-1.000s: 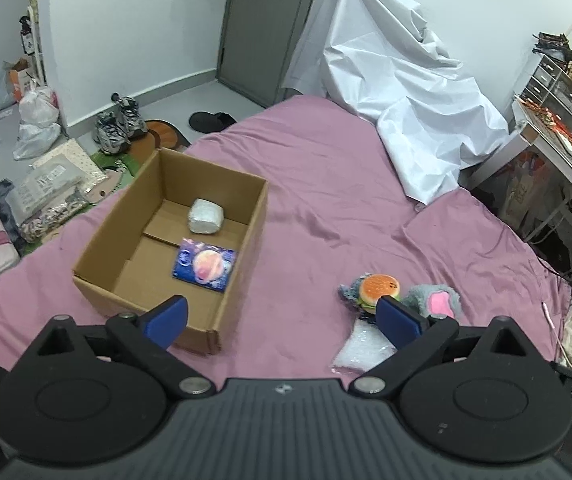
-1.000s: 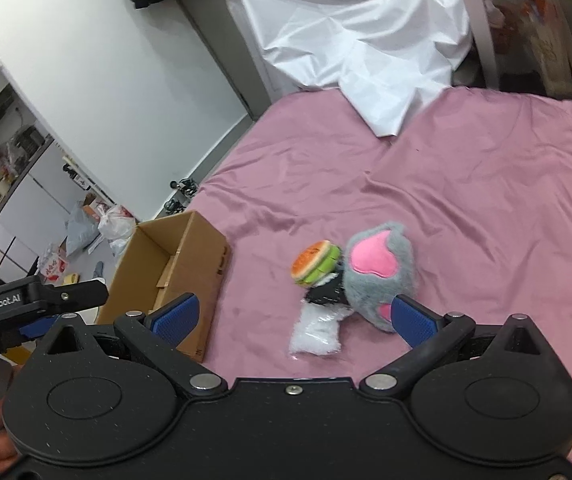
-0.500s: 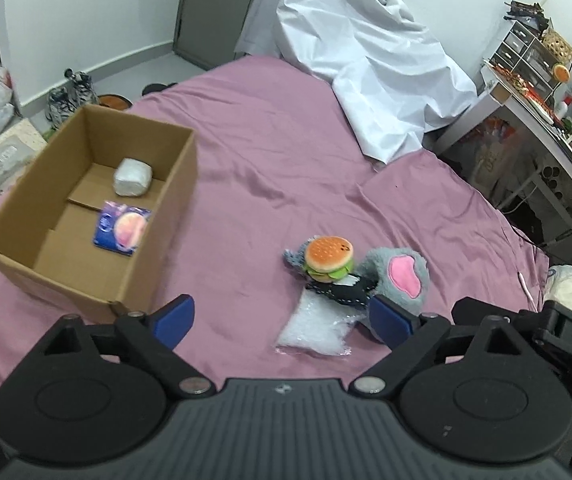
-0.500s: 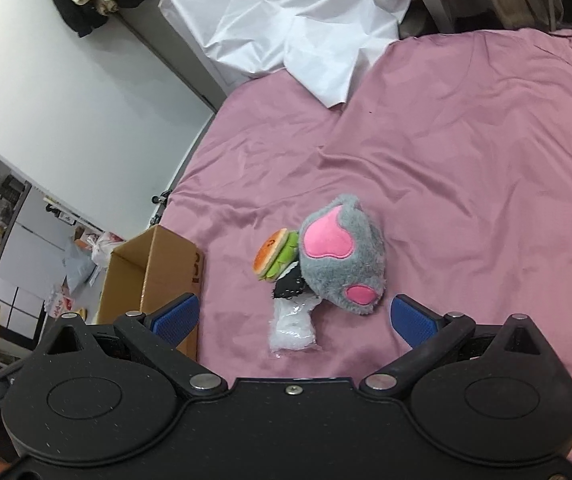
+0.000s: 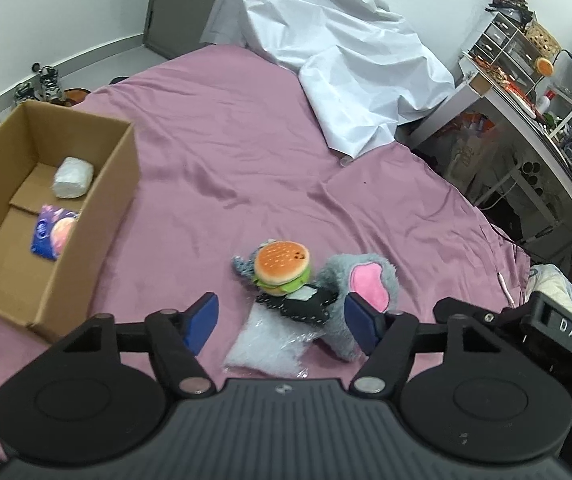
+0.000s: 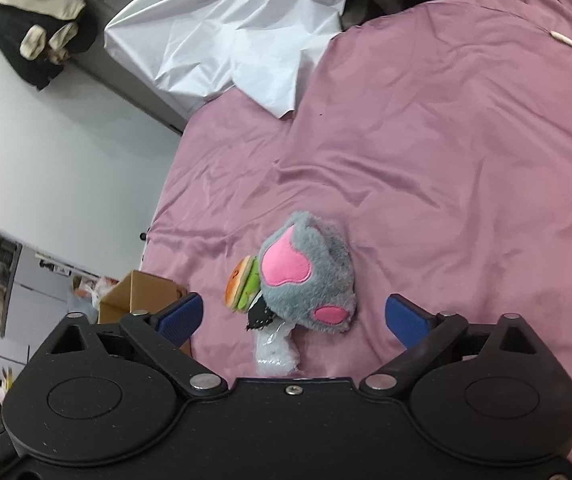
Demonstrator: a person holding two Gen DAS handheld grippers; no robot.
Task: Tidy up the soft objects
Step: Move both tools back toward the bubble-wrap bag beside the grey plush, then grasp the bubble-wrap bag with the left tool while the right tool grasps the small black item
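Here, the left tool (image 5: 279,316), its jaws closing with nothing clamped, hangs above a small plush hamburger (image 5: 283,266), a grey-and-pink plush paw (image 5: 360,280) and a clear plastic bag (image 5: 267,346) on the pink bed (image 5: 245,152). The right tool (image 6: 292,316) is closing too, just before the paw. An open cardboard box (image 5: 97,216) sits left of the left tool.

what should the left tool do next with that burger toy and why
Probably ease lower toward the burger plush. The left tool hangs short of the pile, jaws closing with nothing pressed between them, and the burger sits on top, so it looks easiest to lift into the cardboard box.
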